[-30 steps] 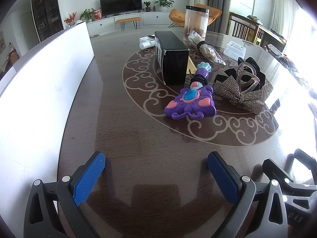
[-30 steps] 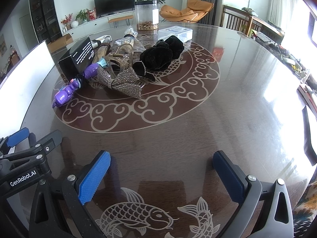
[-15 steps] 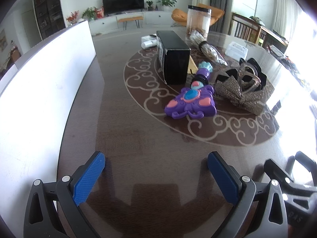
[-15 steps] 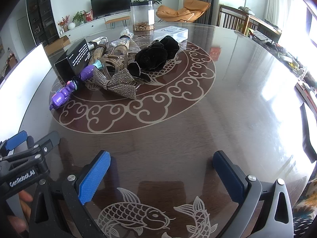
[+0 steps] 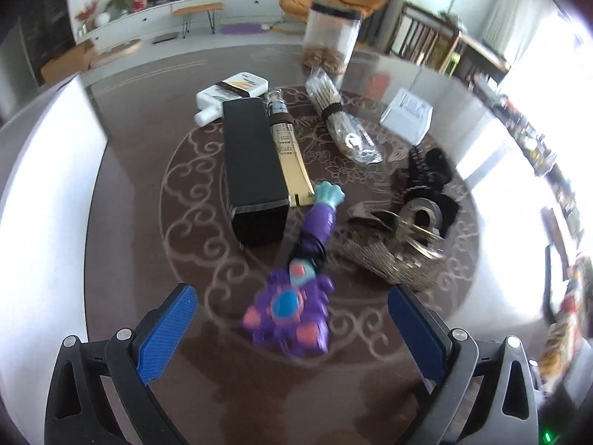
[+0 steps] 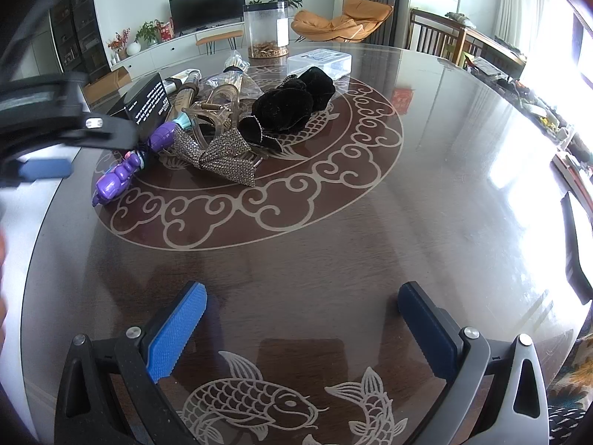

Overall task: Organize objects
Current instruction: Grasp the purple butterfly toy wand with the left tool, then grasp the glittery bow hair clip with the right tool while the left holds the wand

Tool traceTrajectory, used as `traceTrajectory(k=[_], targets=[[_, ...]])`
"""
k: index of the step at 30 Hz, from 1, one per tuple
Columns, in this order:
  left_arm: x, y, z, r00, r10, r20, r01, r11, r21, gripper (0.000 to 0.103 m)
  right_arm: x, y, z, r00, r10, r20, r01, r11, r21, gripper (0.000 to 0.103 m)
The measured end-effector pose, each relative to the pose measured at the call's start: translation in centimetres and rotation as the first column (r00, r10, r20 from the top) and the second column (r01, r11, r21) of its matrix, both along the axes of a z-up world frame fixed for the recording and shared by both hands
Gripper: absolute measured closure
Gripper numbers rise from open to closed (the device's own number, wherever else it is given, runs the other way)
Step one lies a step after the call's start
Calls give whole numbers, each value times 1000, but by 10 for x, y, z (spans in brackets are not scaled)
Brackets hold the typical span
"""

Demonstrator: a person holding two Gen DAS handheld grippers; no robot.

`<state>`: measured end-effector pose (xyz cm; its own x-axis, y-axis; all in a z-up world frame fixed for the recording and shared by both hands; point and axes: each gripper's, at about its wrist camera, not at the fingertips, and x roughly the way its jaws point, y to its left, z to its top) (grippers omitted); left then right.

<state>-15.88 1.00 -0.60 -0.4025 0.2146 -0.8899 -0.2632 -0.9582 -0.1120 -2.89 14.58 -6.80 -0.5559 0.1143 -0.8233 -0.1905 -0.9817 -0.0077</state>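
Both grippers spread and empty; left gripper (image 5: 292, 328) sits above purple toy (image 5: 292, 307), should descend squarely, centring its wide head before closing.

The left gripper (image 5: 292, 328) hangs above the table with its jaws spread wide and nothing between its blue pads (image 5: 165, 328); in the right wrist view it shows at the far left edge, raised and blurred. The right gripper (image 6: 302, 333) sits low and level, jaws likewise wide apart, its blue pads (image 6: 176, 332) gripping nothing.
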Motion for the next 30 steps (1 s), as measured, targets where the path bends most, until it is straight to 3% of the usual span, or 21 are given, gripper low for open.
traceTrajectory(k=[2, 4, 8, 11, 12, 14, 22, 24, 25, 27, 29, 30], targets=[[-7, 8, -7, 1000, -23, 1, 23, 999, -43, 2, 0, 0, 0, 1000, 0, 0, 0, 1000, 0, 0], [-10, 13, -14, 999, -44, 9, 44, 995, -84, 15, 0, 0, 0, 1000, 0, 0, 0, 1000, 0, 0], [-16, 19, -30, 998, -57, 13, 59, 988, -142, 20, 0, 0, 0, 1000, -1, 0, 1, 1000, 0, 0], [-14, 15, -31, 999, -45, -18, 43, 992, -117, 43, 0, 0, 0, 1000, 0, 0, 0, 1000, 1, 0], [-11, 15, -30, 999, -42, -33, 38, 993, -113, 66, -1, 0, 0, 1000, -1, 0, 1, 1000, 1, 0], [-1, 13, -28, 998, -33, -47, 27, 991, -133, 67, -1, 0, -1, 1000, -1, 0, 1, 1000, 1, 0], [77, -21, -29, 998, 16, -69, -22, 996, -87, 67, -1, 0, 0, 1000, 1, 1, -1, 1000, -3, 0], [88, -35, -27, 997, 42, -64, -45, 997, -54, 67, 1, 9, 4, 1000, 7, -9, -7, 997, -73, 0], [93, -41, -27, 997, 54, -59, -56, 998, -32, 67, 3, 18, 8, 1000, 9, -29, -14, 987, -159, 0], [102, -51, -27, 996, 72, -54, -71, 997, 6, 67, 9, 45, 17, 991, -7, -131, -45, 919, -391, 0], [110, -56, -26, 995, 75, -59, -73, 997, 29, 67, -3, 52, 23, 989, 40, -143, -97, 906, -412, 0], [112, -56, -26, 995, 74, -63, -72, 997, 37, 67, -21, 48, 26, 985, 126, -113, -159, 919, -359, 0]])
